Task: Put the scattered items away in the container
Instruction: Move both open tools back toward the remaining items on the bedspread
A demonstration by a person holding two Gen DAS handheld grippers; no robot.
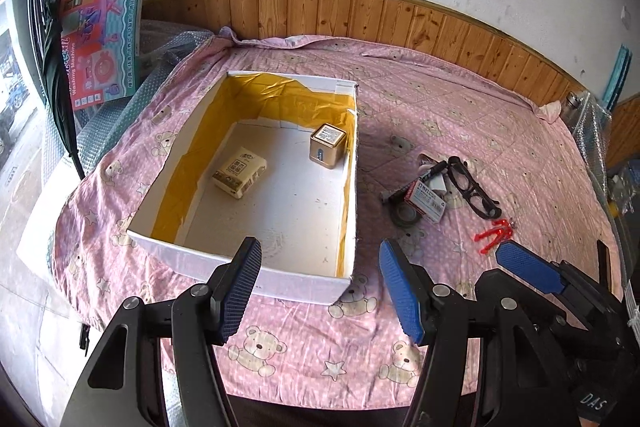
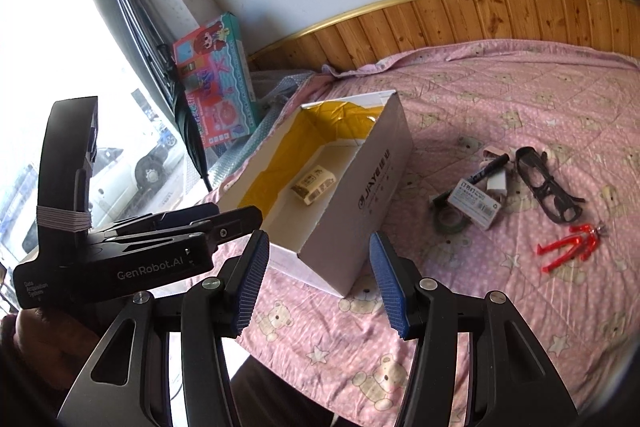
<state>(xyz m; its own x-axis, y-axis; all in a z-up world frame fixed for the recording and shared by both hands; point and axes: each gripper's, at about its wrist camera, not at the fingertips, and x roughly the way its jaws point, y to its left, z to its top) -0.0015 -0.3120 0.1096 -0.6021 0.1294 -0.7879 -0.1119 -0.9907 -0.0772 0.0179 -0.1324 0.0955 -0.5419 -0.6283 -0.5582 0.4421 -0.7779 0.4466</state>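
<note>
the task looks partly done. in the left wrist view the white box (image 1: 256, 163) with its yellow lining sits left of centre on the pink bed cover (image 1: 304, 347), and already holds two things: a tissue pack (image 1: 239, 177) lying on the box floor and a gold cube tin (image 1: 328, 145) standing near its right wall. still outside, grouped at the right of the frame well apart from the box, are black glasses (image 1: 474, 191), a small staples box (image 1: 427, 199) touching a black marker (image 1: 434, 170), a dark tape roll (image 1: 405, 214) and a red figure (image 1: 493, 235).

the left gripper (image 1: 320, 291) hangs at the lower middle of the frame, its fingers spread wide and empty. the right gripper (image 2: 318, 285) is likewise wide apart, holding nothing.

the right wrist view shows the box's printed outer side wall, which hides the gold tin, and a small white object (image 2: 497, 184) beside the marker. it also shows the left gripper from the side at lower left. only the left wrist view shows the whole box floor.
</note>
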